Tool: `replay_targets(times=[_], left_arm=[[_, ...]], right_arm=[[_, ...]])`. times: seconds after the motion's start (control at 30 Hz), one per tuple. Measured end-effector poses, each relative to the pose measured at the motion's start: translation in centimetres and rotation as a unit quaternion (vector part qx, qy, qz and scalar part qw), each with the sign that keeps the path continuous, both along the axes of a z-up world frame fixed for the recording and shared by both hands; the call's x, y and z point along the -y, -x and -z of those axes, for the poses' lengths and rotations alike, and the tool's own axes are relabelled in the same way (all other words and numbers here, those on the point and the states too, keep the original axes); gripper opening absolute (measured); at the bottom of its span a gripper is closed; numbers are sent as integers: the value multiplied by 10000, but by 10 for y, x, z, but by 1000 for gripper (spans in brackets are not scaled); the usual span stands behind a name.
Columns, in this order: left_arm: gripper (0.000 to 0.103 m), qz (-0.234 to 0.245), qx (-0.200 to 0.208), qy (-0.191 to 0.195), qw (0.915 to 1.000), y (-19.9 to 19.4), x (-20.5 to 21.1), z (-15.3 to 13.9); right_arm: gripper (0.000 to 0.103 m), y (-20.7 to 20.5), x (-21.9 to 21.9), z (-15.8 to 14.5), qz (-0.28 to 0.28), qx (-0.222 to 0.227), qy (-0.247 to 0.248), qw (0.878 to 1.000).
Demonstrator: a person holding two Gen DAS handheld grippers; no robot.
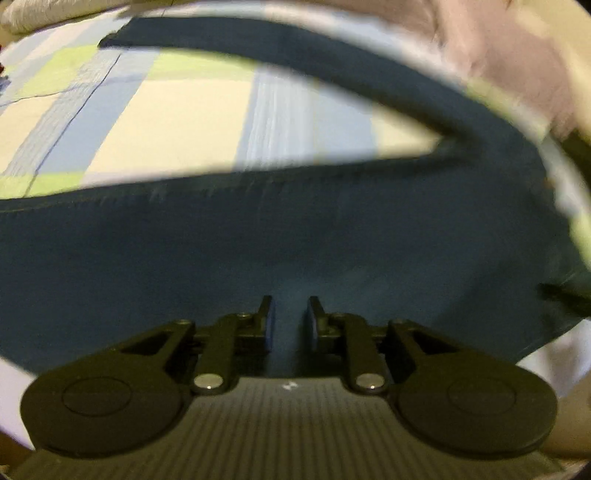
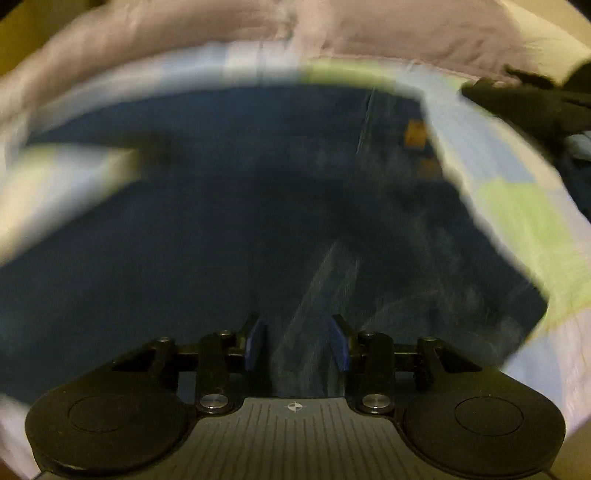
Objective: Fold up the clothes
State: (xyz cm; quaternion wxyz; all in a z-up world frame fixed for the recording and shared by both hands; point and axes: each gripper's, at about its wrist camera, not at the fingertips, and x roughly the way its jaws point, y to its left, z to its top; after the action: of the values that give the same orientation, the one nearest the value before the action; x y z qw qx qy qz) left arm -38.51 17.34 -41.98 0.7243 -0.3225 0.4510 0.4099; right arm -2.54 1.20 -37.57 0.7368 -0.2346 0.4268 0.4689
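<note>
A pair of dark blue jeans (image 1: 258,236) lies spread on a checked bedspread (image 1: 177,122), its two legs parted in a V with bedspread showing between them. My left gripper (image 1: 290,306) is low over the near leg, its jaws a narrow gap apart with blue cloth between them; whether it pinches the cloth is unclear. In the right wrist view the jeans (image 2: 221,206) fill the frame, with a brown patch near the waistband. My right gripper (image 2: 297,325) is open just over the denim. Both views are motion-blurred.
The bedspread (image 2: 517,214) has blue, cream and light green squares. A pale lilac blanket or pillow (image 2: 221,29) lies along the far side. A dark object (image 2: 532,99) is at the upper right.
</note>
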Motion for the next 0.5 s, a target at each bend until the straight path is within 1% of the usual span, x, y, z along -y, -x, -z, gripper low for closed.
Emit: replay_targets(times=[0.03,0.1,0.13,0.17,0.23,0.27,0.3,0.37,0.43,0.47,0.5], left_arm=[[11,-9,0,-1,10000,6,1,1],[11,-51,-144,111,9998,13,1,-3],[11,-156,-210,208,9994,15,-1,-7],[10,-271,-186,269,9991,16,-4,-13],[13,-433,81,245,9987,16,-7,-22],[13,-425,112,268,9987,13,-8,-21],[13,-389,102,307,9987,9,-9,-19],[13,-364,-163,587,9975,3,-9,-7],[13,-488,-313,646,9962,4,-5,-11],[13,-538,-358,677,9956,5,-2,-17],[13,-575,-381,684,9953,8,3,-26]], right_arm=[[41,6,4,5,-89,55,160,9998],[41,19,13,15,-268,165,481,9983],[41,26,17,20,-357,220,641,9971],[41,26,17,16,-363,192,772,9962],[40,29,9,1,-265,276,696,9968],[40,31,4,-6,-214,322,650,9971],[41,36,2,-15,-275,341,305,9986],[41,45,-4,-11,-287,220,171,9992],[41,53,-13,22,-335,-68,886,9955],[41,60,-9,23,-373,104,801,9960],[41,62,-5,18,-390,56,846,9956]])
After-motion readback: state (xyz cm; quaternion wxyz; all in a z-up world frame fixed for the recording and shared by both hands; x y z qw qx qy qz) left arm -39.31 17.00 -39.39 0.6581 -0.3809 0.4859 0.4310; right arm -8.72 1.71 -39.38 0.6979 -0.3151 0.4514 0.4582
